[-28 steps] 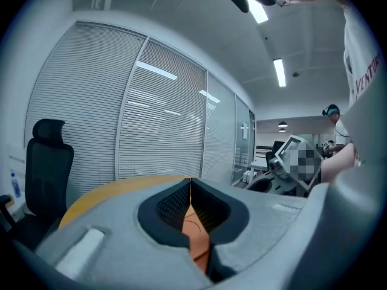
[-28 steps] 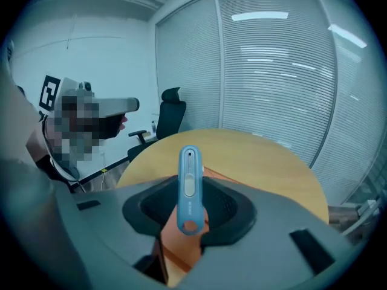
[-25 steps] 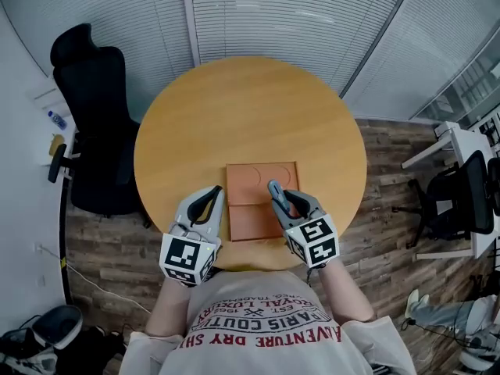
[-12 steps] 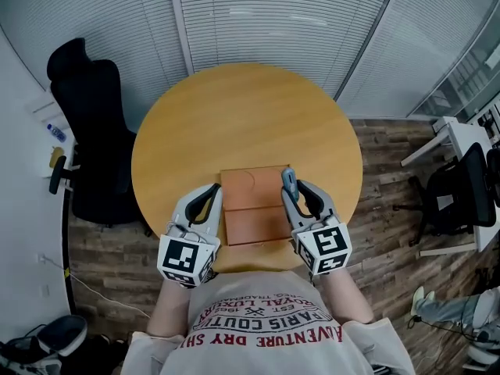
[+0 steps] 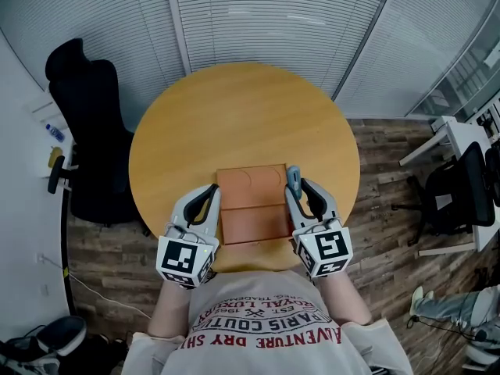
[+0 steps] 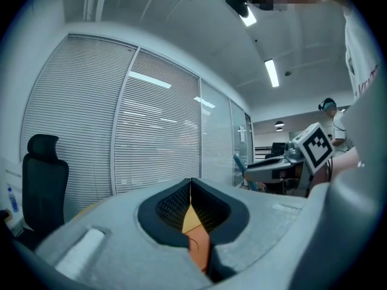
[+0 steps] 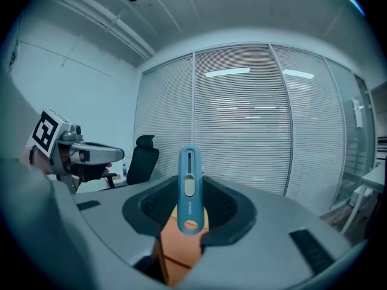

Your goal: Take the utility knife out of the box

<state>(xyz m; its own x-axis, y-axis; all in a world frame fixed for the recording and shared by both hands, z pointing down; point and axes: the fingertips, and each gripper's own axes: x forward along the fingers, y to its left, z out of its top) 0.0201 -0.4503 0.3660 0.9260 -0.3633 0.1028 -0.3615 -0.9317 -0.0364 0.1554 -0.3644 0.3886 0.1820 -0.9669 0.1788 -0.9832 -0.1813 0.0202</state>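
An orange-brown flat box lies on the round wooden table, near its front edge. My right gripper hovers at the box's right edge, shut on a blue utility knife. In the right gripper view the knife stands upright between the jaws, slider facing the camera, with the box below it. My left gripper is at the box's left edge, jaws together with nothing in them. The left gripper view shows its closed tips above the box.
A black office chair stands left of the table. Slatted glass walls run behind it. A white desk and another black chair are at the right. The person's torso is close to the table's front edge.
My right gripper has risen and shifted from over the box's middle to its right edge, carrying the knife. The left gripper has hardly moved.
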